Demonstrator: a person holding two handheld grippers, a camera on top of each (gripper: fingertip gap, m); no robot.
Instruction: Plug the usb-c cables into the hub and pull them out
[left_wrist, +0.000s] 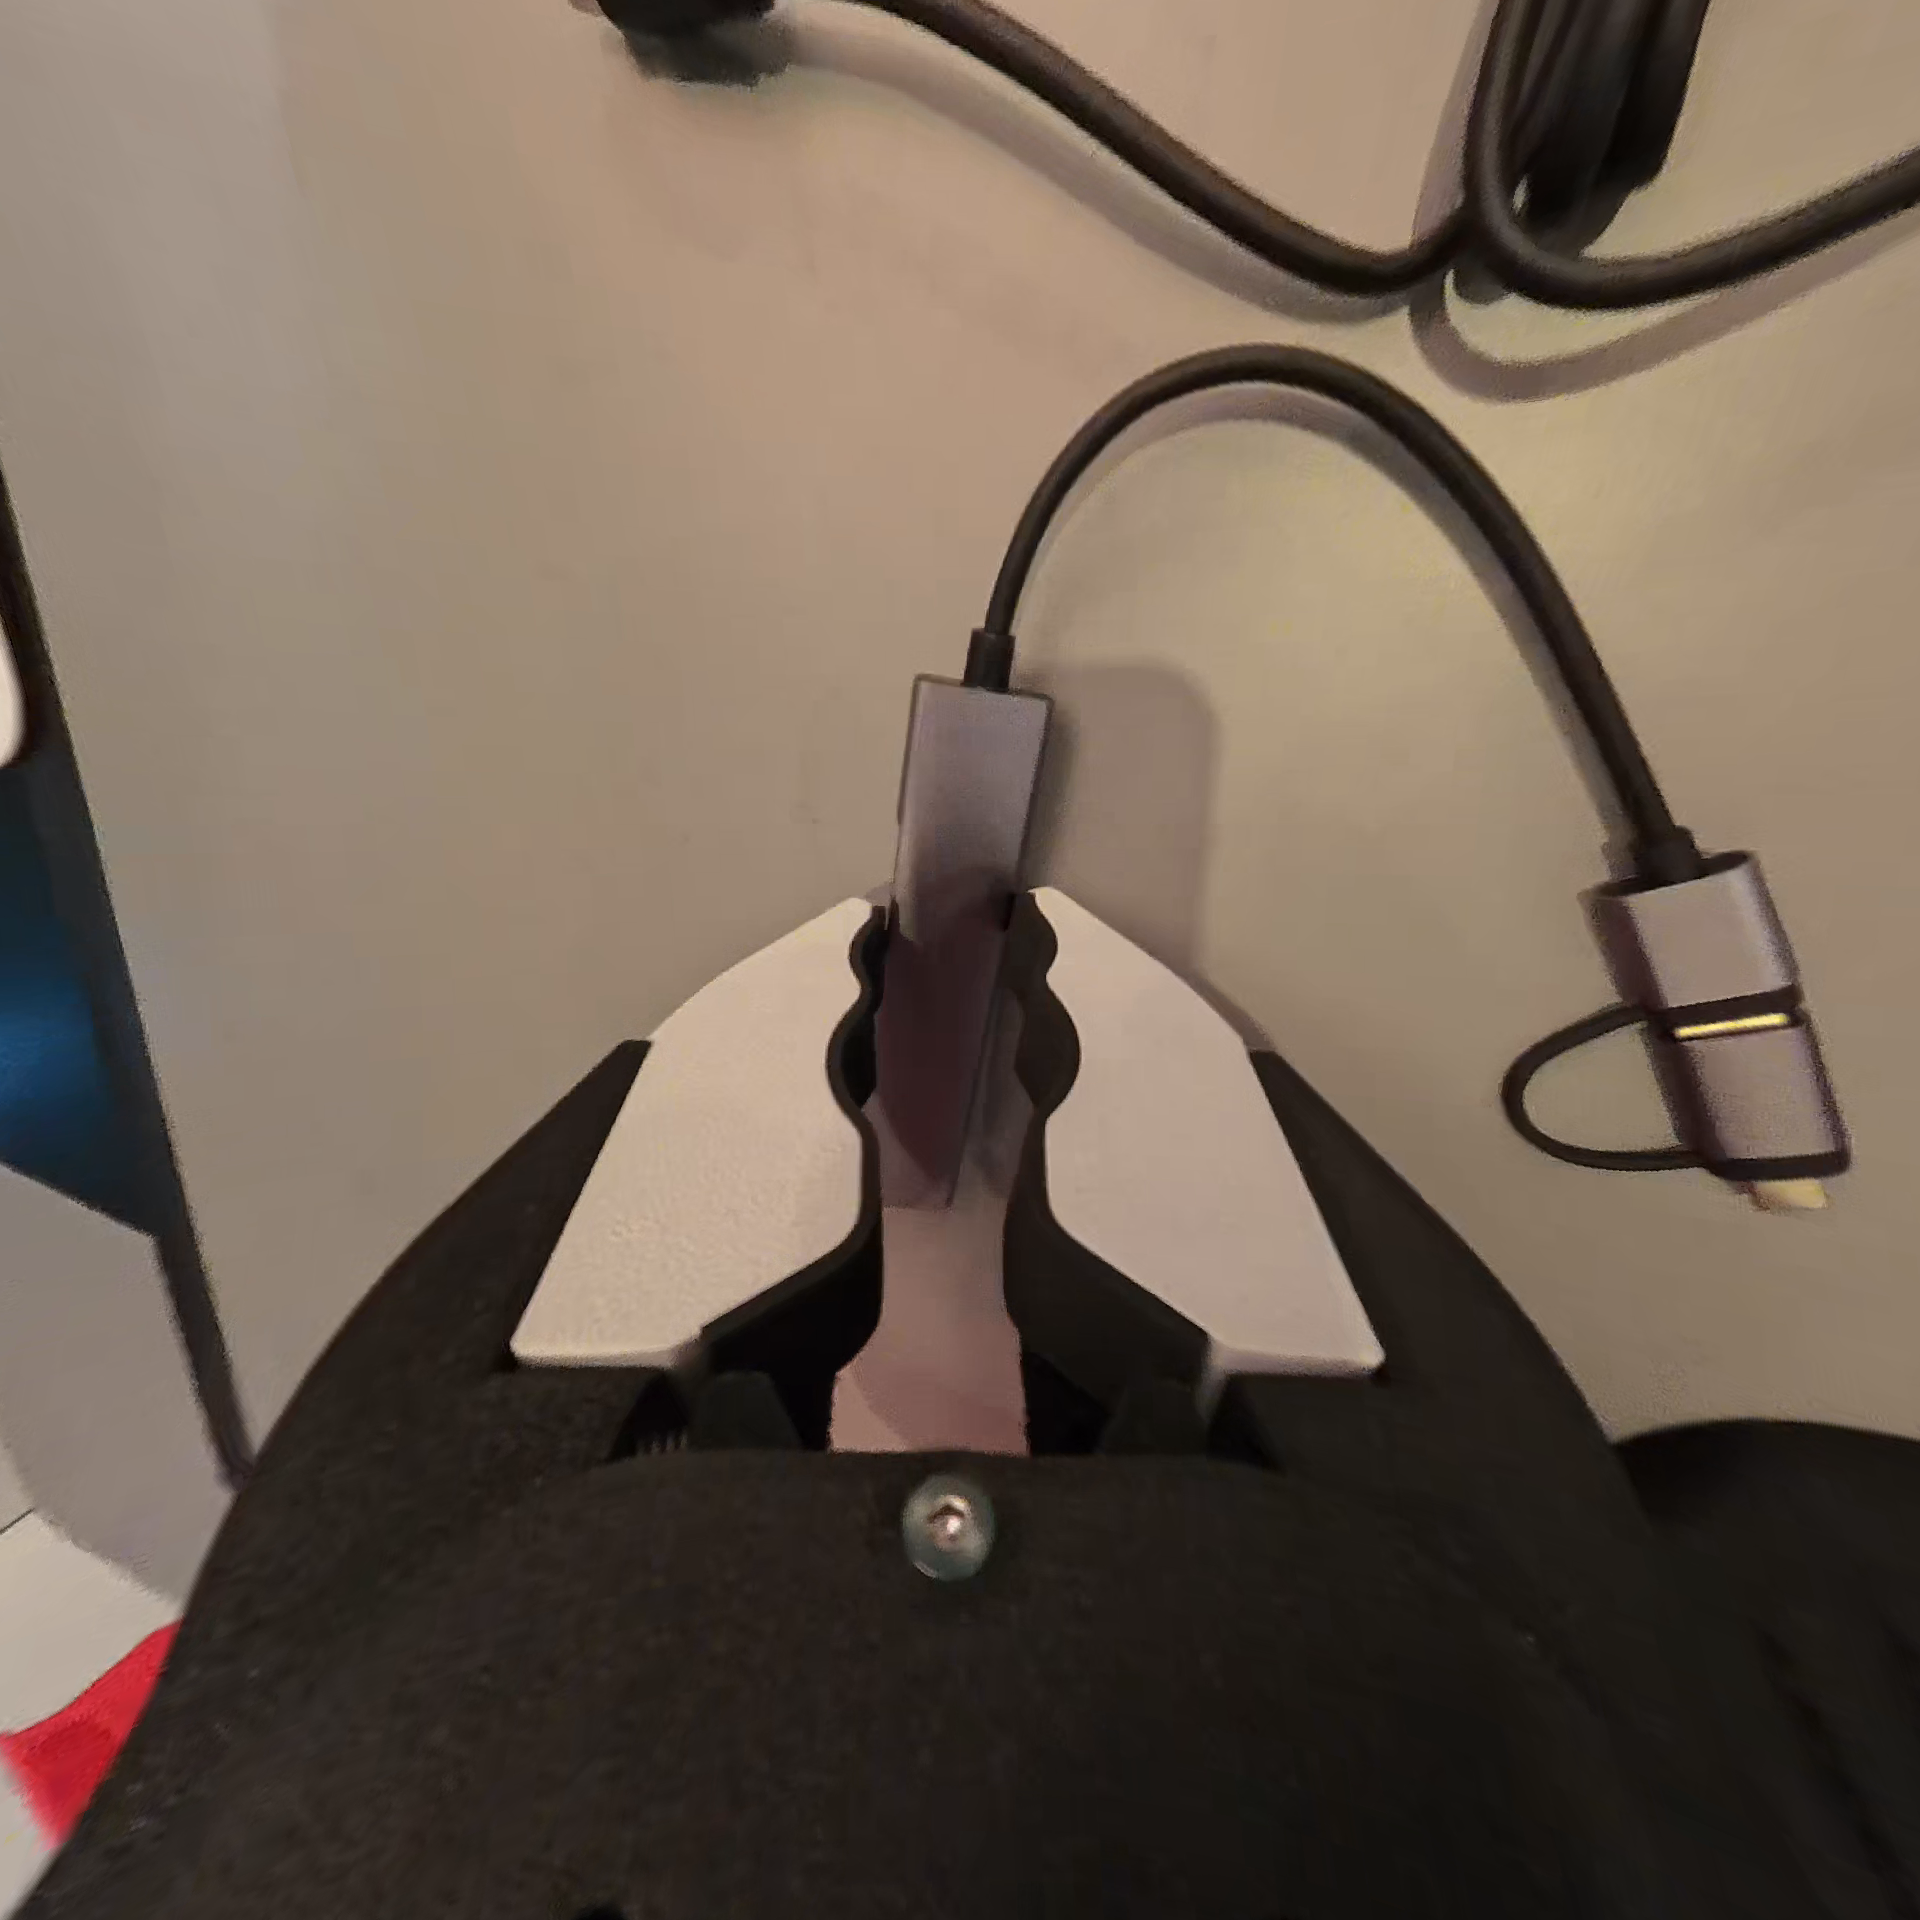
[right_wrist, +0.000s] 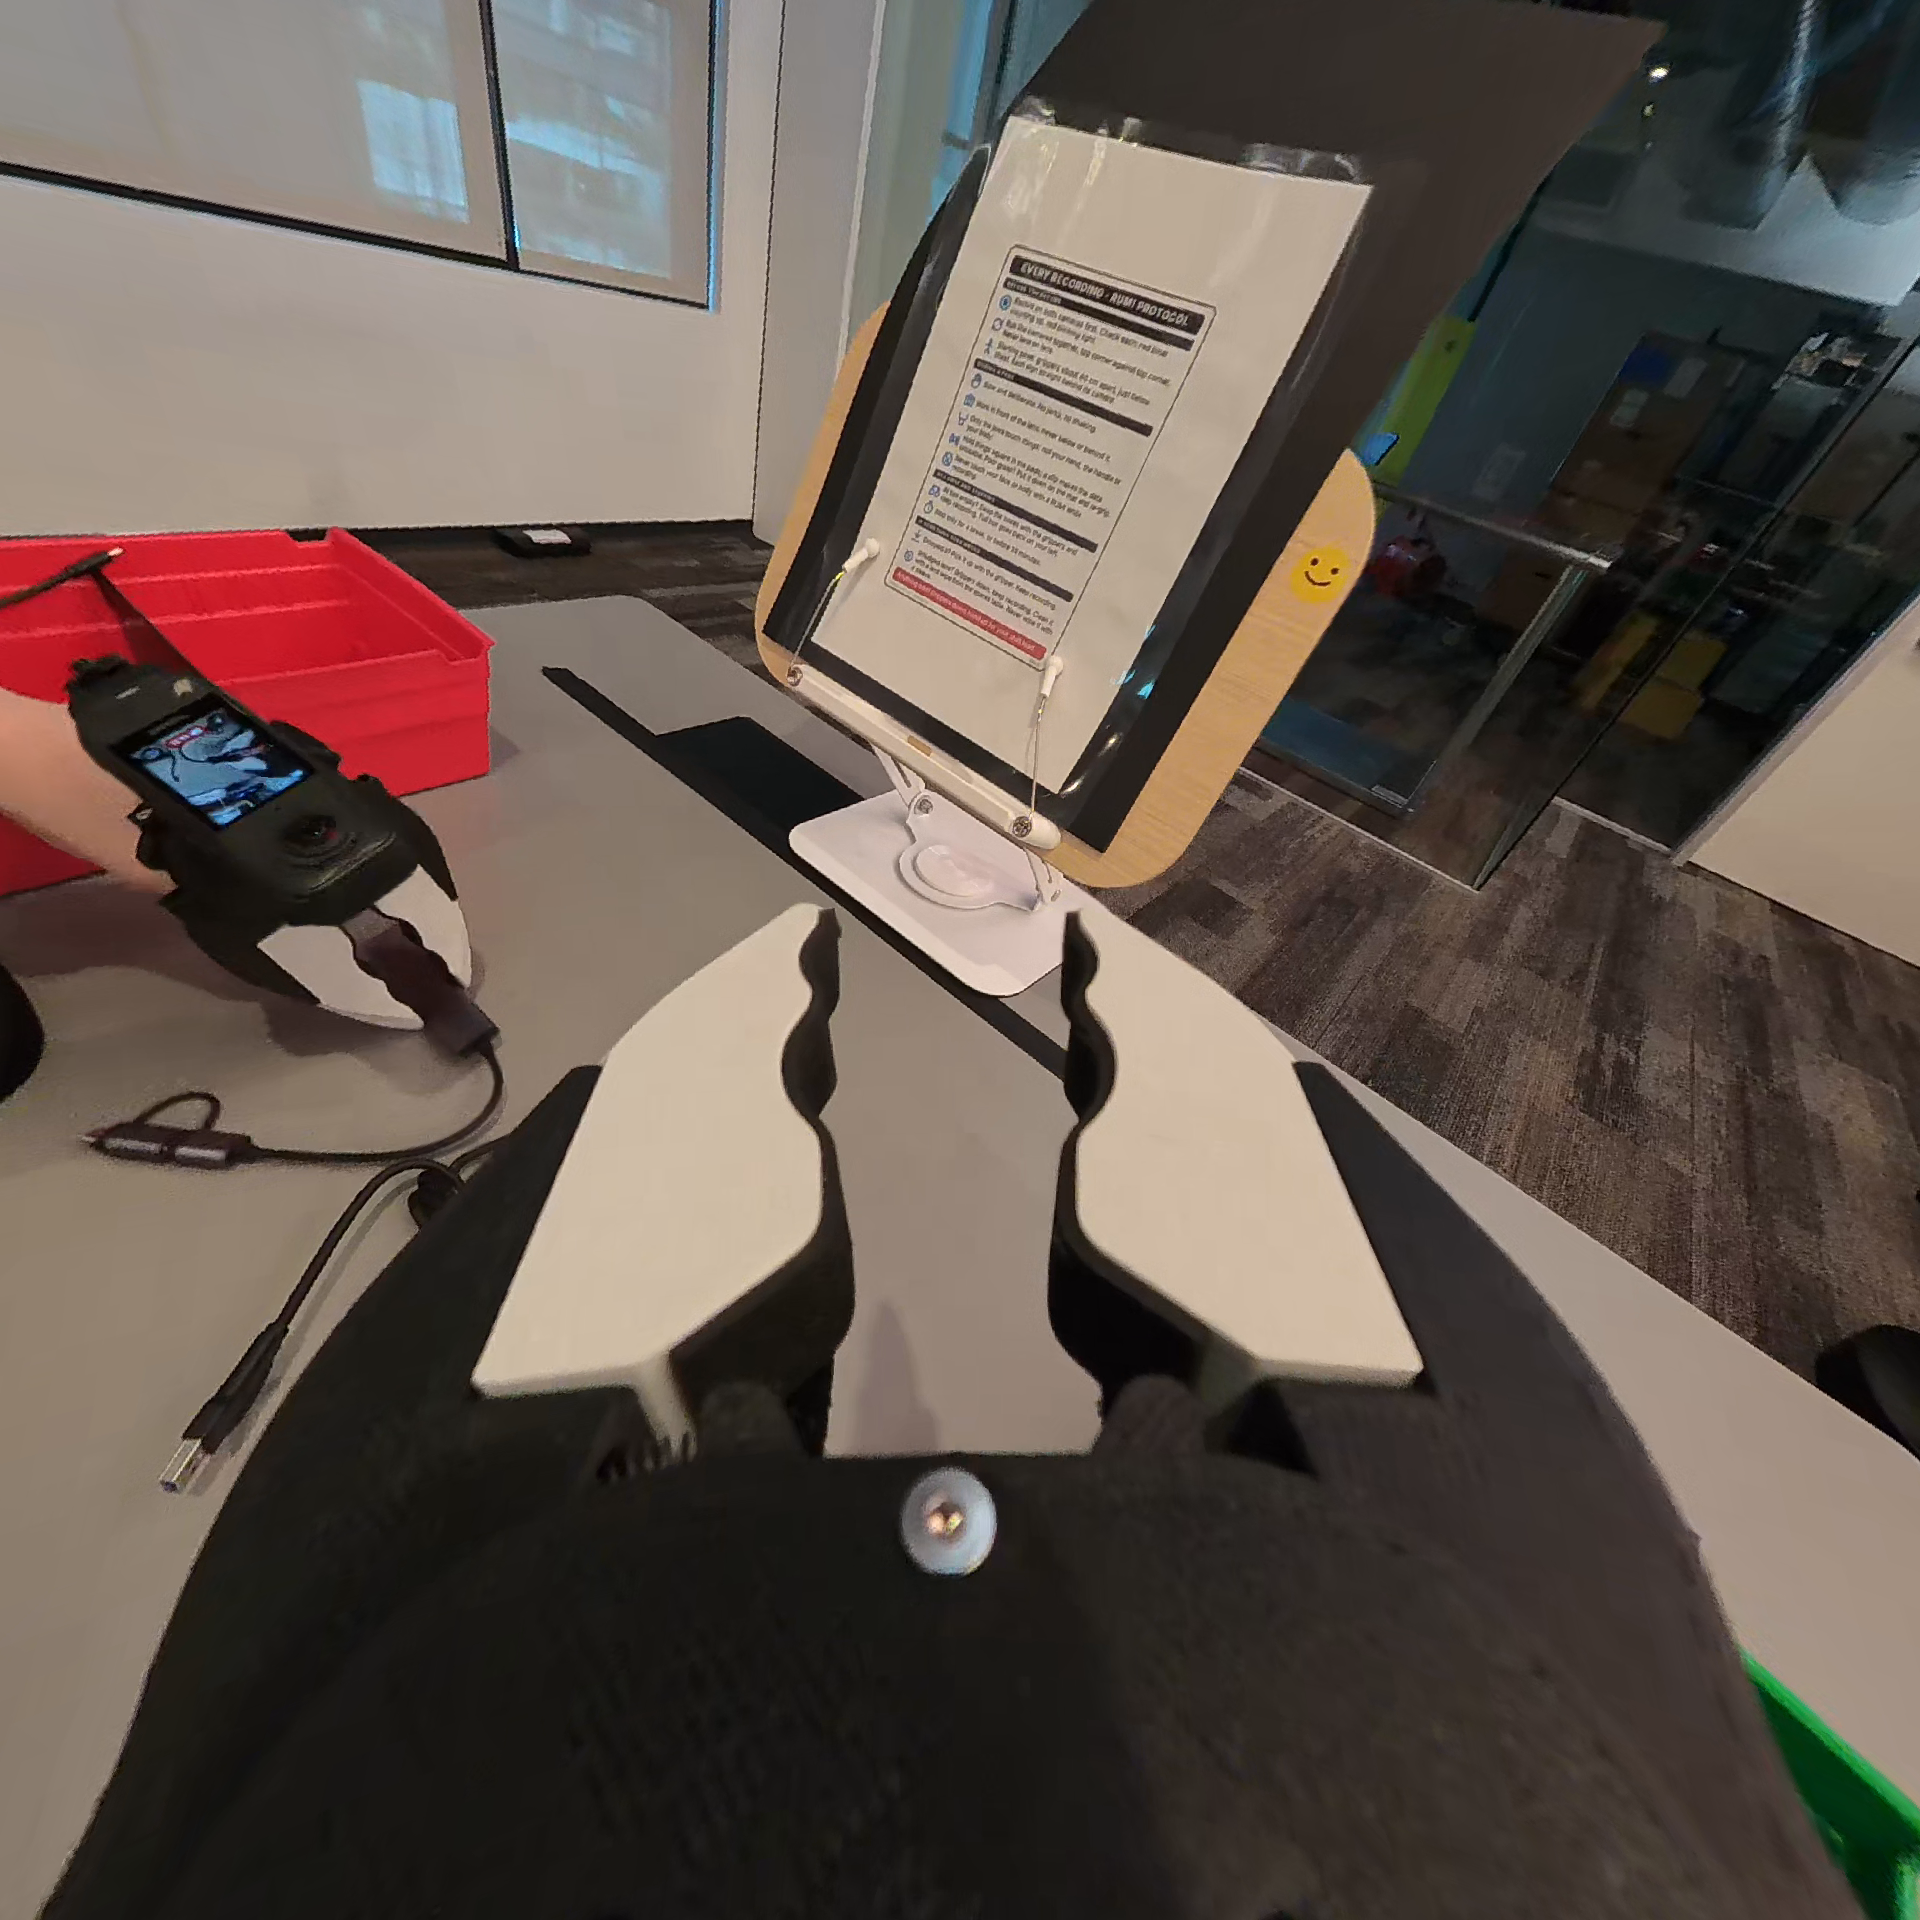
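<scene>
My left gripper (left_wrist: 951, 914) is shut on a slim grey hub (left_wrist: 971, 790) and holds it on edge against the grey table. The hub's short black lead (left_wrist: 1340, 436) curves right to a grey plug with an adapter (left_wrist: 1714, 1029) lying on the table. Other black cables (left_wrist: 1195, 156) lie farther off. In the right wrist view the left gripper (right_wrist: 442, 992) shows at the left, holding the hub (right_wrist: 462, 1023). My right gripper (right_wrist: 945, 935) is open and empty above the table. A black cable with a metal plug (right_wrist: 192, 1460) lies at its lower left.
A red bin (right_wrist: 312, 644) stands at the back left of the grey table (right_wrist: 623, 831). A document stand with a printed sheet (right_wrist: 1060, 499) stands ahead of my right gripper near the table's far edge. A coiled black cable bundle (left_wrist: 1579, 104) lies at the far right. Across from one pair of fingers to the other is roughly 40 centimetres.
</scene>
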